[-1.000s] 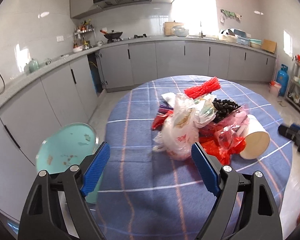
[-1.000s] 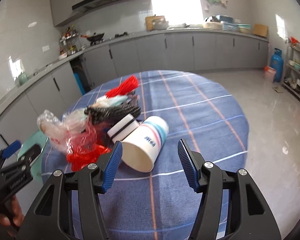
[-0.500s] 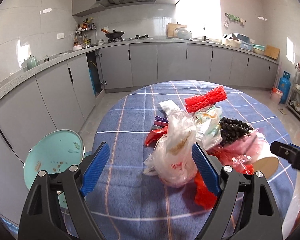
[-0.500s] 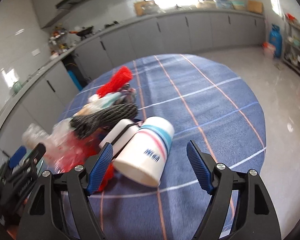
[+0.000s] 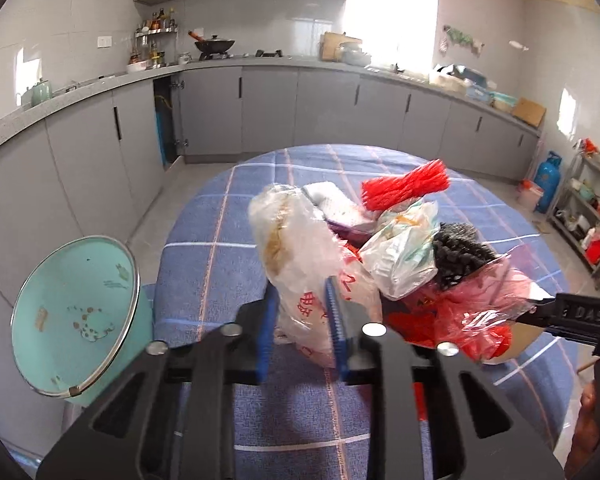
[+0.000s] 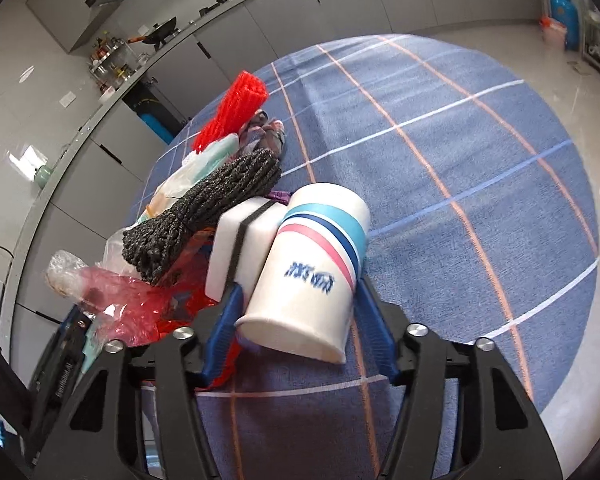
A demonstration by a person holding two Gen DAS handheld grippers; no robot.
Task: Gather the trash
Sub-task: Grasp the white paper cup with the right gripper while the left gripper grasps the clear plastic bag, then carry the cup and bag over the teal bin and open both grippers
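Both grips now made on the trash pile.

My left gripper, wide open a second ago, has clamped the clear plastic bag; my right gripper has closed around the paper cup on the table. Lifting towards the bin looks next.

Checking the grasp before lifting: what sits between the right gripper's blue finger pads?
In the right wrist view, the right gripper straddles the white paper cup with pink and blue stripes, lying on its side, open rim toward the camera.
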